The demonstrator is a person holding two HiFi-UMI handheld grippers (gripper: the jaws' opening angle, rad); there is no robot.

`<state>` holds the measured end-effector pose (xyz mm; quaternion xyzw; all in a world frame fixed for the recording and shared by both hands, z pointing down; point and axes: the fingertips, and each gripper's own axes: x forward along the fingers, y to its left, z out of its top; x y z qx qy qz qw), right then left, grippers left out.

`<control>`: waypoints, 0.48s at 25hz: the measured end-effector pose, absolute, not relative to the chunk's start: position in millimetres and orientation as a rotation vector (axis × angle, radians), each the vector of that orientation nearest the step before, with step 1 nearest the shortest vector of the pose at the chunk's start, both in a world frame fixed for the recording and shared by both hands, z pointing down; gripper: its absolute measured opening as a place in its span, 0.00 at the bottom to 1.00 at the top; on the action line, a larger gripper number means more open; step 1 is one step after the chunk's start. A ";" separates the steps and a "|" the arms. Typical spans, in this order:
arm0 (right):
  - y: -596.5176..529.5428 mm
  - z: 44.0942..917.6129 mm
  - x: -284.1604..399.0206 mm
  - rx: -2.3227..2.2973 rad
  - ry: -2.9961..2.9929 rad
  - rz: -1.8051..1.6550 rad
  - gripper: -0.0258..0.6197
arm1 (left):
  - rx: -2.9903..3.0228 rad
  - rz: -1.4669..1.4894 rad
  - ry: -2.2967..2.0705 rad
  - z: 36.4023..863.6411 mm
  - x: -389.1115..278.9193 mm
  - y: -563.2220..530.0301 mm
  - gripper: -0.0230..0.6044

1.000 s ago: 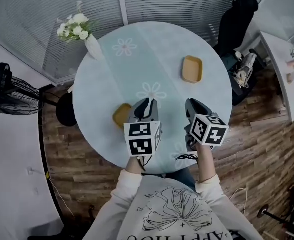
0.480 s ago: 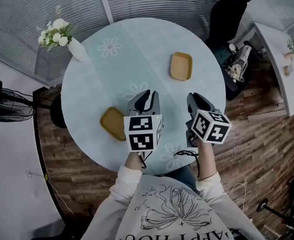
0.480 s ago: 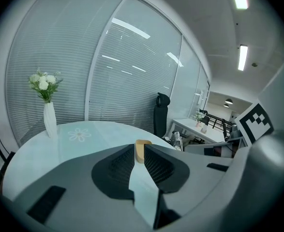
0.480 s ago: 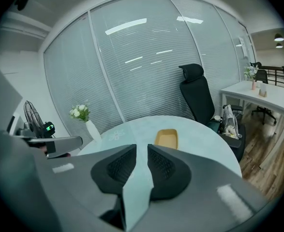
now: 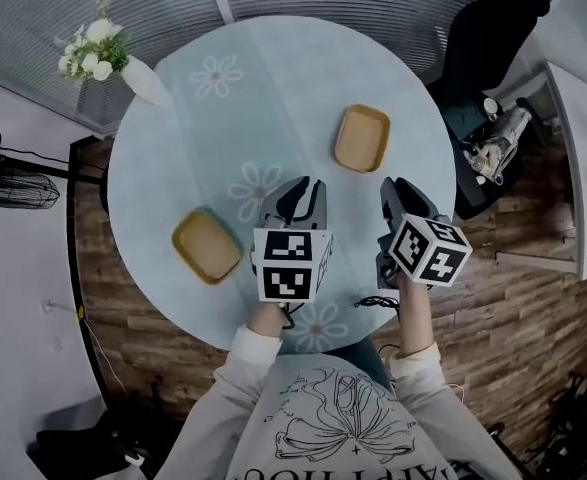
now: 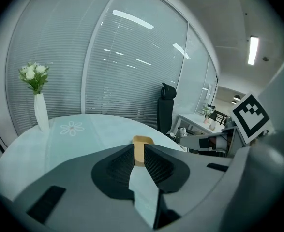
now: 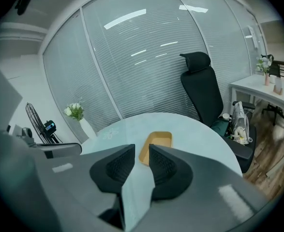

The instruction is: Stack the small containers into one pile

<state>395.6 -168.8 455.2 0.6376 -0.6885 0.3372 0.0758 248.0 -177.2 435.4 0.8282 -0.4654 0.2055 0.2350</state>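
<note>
Two small tan containers lie on the round pale-blue table [image 5: 173, 118]. One container [image 5: 362, 138] sits toward the far right; in the right gripper view this container [image 7: 156, 145] lies just beyond the jaws. The other container [image 5: 206, 245] rests near the front left edge. My left gripper [image 5: 295, 190] hovers over the table's middle, jaws a small gap apart with nothing between them; its own view shows the far container [image 6: 142, 141] past the tips. My right gripper [image 5: 395, 190] is beside it; its jaws have just been opening and hold nothing.
A white vase of flowers [image 5: 123, 63] stands at the table's far left edge. A black office chair [image 5: 493, 38] is at the right beyond the table, with a white desk [image 7: 258, 88] further right. A fan [image 5: 8, 173] stands on the floor at left.
Both grippers have moved forward over the table toward the far container. The right gripper's jaws have parted wider. The view has shifted, showing the near-left container fully uncovered.
</note>
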 end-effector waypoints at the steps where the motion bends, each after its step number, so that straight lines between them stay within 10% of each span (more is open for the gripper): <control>1: -174.7 460.8 400.8 1.898 -2.065 1.017 0.19 | 2.267 0.564 -1.277 440.5 254.6 -181.6 0.14; 12: -221.2 519.4 429.6 1.768 -2.054 1.119 0.21 | 2.160 0.679 -1.284 500.0 296.0 -216.9 0.16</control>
